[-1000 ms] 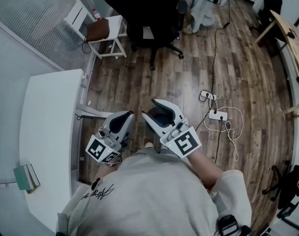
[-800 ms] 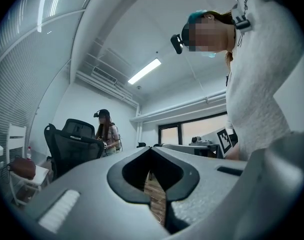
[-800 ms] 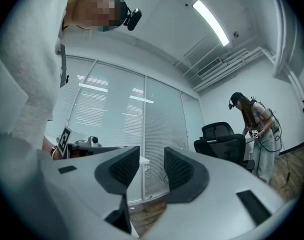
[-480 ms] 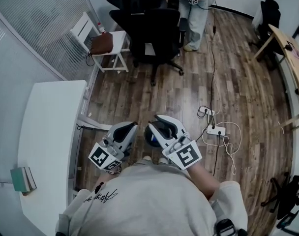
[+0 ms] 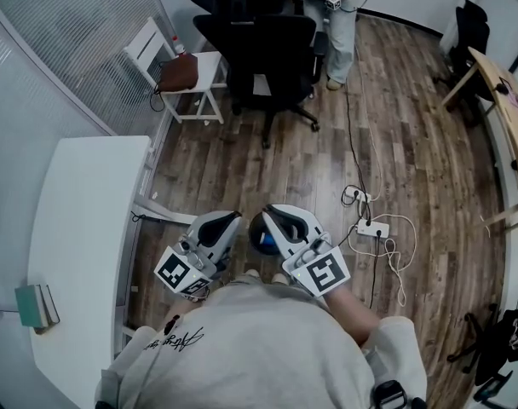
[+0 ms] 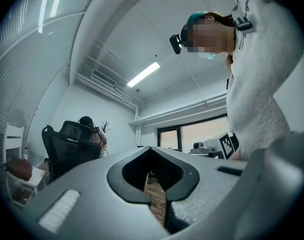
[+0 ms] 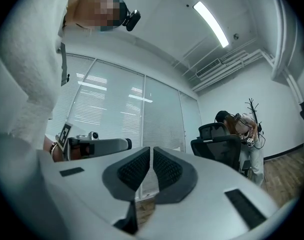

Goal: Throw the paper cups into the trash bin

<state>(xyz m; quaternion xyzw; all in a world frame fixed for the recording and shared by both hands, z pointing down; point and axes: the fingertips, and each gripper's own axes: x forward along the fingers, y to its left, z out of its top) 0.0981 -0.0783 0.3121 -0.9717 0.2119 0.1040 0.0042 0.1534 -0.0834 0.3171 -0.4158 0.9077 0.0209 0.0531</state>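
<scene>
No cups or bin are seen, so no step is settled. The jaws of the left gripper (image 6: 151,150) are held together, empty; those of the right gripper (image 7: 151,151) have just been closed on nothing.

Table (image 5: 89,211) occupies the left side, running near to far alongside the slatted partition (image 5: 71,24). A small box-shaped item (image 5: 36,305) sits at the table's near left edge. Beyond the table's far end stands a chair (image 5: 157,49), with a bag (image 5: 179,73) on its seat. Just right of it is an office chair (image 5: 263,37); a person (image 5: 337,32) stands at its far right. A power strip (image 5: 371,227) lies on the floor (image 5: 429,160) right of centre, with cables (image 5: 394,262) looped beside it. A desk (image 5: 497,75) stands at the far right.
</scene>
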